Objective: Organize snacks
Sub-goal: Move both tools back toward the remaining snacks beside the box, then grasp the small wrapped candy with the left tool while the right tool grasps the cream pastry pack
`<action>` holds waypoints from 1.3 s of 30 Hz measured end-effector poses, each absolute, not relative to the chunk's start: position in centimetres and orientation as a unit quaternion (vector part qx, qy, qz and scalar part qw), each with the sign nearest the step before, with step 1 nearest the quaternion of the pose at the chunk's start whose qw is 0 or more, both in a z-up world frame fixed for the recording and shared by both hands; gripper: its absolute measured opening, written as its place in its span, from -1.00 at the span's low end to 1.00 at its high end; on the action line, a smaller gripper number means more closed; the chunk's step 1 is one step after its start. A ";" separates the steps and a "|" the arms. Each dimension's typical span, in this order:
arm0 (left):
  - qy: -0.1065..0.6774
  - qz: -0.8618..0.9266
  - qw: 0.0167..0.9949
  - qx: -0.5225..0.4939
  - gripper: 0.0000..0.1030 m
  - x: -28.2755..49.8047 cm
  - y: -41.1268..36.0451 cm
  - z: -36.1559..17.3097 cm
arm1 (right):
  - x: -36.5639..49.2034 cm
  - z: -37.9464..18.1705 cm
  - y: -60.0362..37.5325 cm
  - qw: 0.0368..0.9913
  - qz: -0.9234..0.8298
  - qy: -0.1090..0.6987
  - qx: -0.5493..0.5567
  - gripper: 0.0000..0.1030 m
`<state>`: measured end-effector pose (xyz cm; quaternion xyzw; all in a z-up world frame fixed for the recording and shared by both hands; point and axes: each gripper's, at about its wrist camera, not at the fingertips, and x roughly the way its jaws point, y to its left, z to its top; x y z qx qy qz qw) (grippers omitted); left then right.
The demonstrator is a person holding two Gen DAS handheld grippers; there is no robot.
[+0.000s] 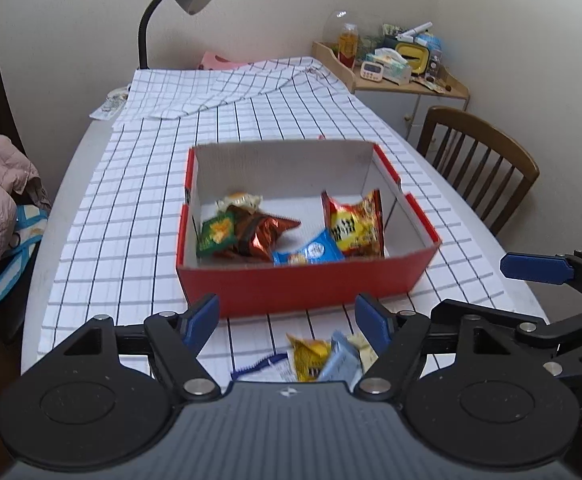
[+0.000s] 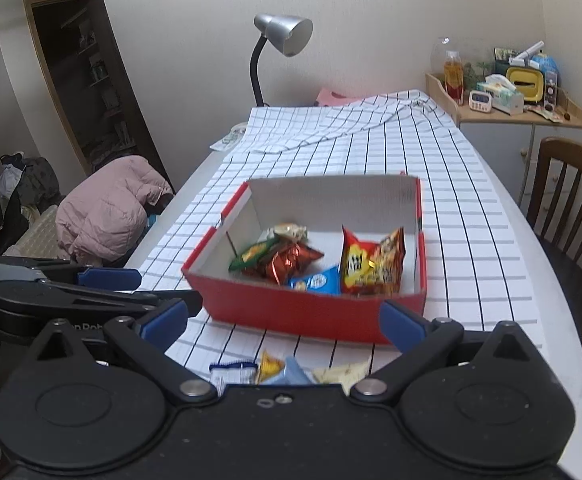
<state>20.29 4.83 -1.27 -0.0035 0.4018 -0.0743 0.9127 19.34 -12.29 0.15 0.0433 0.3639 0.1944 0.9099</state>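
Left wrist view: several snacks (image 1: 287, 232) already in the box (image 1: 307, 288); a few packets (image 1: 323, 356) remain at bottom centre; both tongs (image 1: 287, 318) (image 2: 287, 322) released, empty.

From my right wrist view, the right gripper (image 2: 289, 322) has its blue-padded jaws spread wide with nothing between them, above the near wall of the red cardboard box (image 2: 311, 314). The box sits on the checked tablecloth (image 2: 463, 216). Inside: a red-yellow snack bag (image 2: 371, 266) standing at right, a blue packet (image 2: 317, 282) at centre front, a copper foil bag (image 2: 291, 262) and a green packet (image 2: 253, 256) at left. Loose packets (image 2: 287, 372) lie just below my jaws. The left gripper (image 2: 107, 278) shows at frame left. A silver desk lamp (image 2: 283, 36) stands at the far table edge.
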 end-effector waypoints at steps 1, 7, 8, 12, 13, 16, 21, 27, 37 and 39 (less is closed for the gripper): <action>0.405 -0.075 0.911 -0.002 0.44 20.1 4.7 -1.7 | 19.2 -0.2 -12.4 0.908 0.195 0.368 0.043 0.99; 0.426 -0.074 0.902 0.002 0.44 18.7 4.4 -4.1 | 18.2 -2.6 -12.9 0.901 0.185 0.390 0.046 0.99; 0.430 -0.072 0.900 0.004 0.44 18.5 4.3 -4.5 | 18.1 -3.0 -13.0 0.899 0.184 0.394 0.045 0.99; 0.446 -0.073 0.892 0.002 0.44 17.9 4.4 -6.1 | 17.7 -5.4 -13.7 0.893 0.172 0.415 0.042 0.98; 0.450 -0.074 0.890 0.003 0.45 17.7 4.4 -6.5 | 17.6 -6.0 -13.9 0.891 0.168 0.420 0.042 0.98; 0.459 -0.075 0.885 0.008 0.45 17.2 4.3 -7.8 | 17.6 -7.4 -14.2 0.886 0.157 0.434 0.038 0.96; 0.463 -0.086 0.882 0.021 0.45 16.3 3.8 -9.7 | 17.8 -9.1 -14.3 0.881 0.147 0.448 0.035 0.92; 0.462 -0.116 0.877 0.061 0.44 15.3 2.4 -11.8 | 18.6 -10.5 -14.0 0.874 0.146 0.463 0.023 0.83; 0.447 -0.168 0.870 0.121 0.44 14.5 0.2 -14.1 | 20.4 -12.1 -12.7 0.868 0.152 0.472 -0.010 0.60; 0.439 -0.178 0.869 0.142 0.44 14.4 -0.3 -14.4 | 20.6 -12.3 -12.4 0.867 0.156 0.472 -0.017 0.56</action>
